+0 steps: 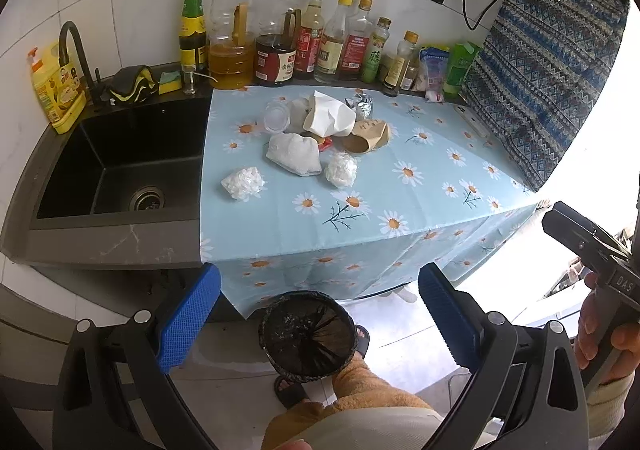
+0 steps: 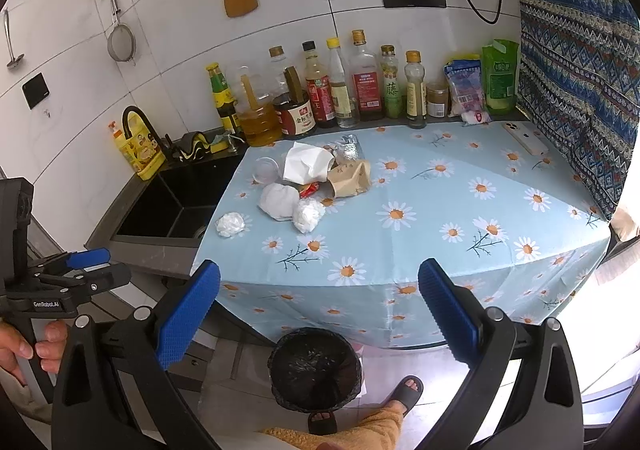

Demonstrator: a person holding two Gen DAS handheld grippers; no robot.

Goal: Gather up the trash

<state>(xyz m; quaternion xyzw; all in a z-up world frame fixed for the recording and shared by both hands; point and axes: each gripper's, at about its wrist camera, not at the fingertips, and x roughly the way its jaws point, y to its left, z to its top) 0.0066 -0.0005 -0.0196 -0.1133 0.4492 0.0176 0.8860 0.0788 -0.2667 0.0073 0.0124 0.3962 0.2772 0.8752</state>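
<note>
I hold both tools back from the desk point(image 2: 460, 185), above the floor. My left hand-held gripper point(image 1: 319, 320) stands wide apart, with nothing between its blue pads point(image 1: 188, 324); my right hand-held gripper point(image 2: 319, 316) is spread just as wide and also empty. The trash sits in a loose pile on the daisy cloth point(image 2: 400, 250), toward the sink point(image 1: 120, 165) side of the desk: a white carton point(image 2: 306, 163) at the back of the pile, a clear cup point(image 2: 266, 169) just left of the carton, a brown paper cup point(image 2: 350, 179) lying on its side to the carton's right, a foil wrapper point(image 2: 348, 147) behind that cup, a white wad point(image 2: 280, 199) in front of the carton, a red scrap point(image 2: 310, 189) between wad and brown cup. Two crumpled plastic balls lie nearest me, one point(image 2: 307, 214) touching the wad, the other point(image 2: 230, 225) apart, closer to the sink. The bin point(image 2: 315, 364), lined in black, stands on the floor below the desk's front edge. Bottles point(image 2: 360, 81) line the wall behind the pile.
</note>
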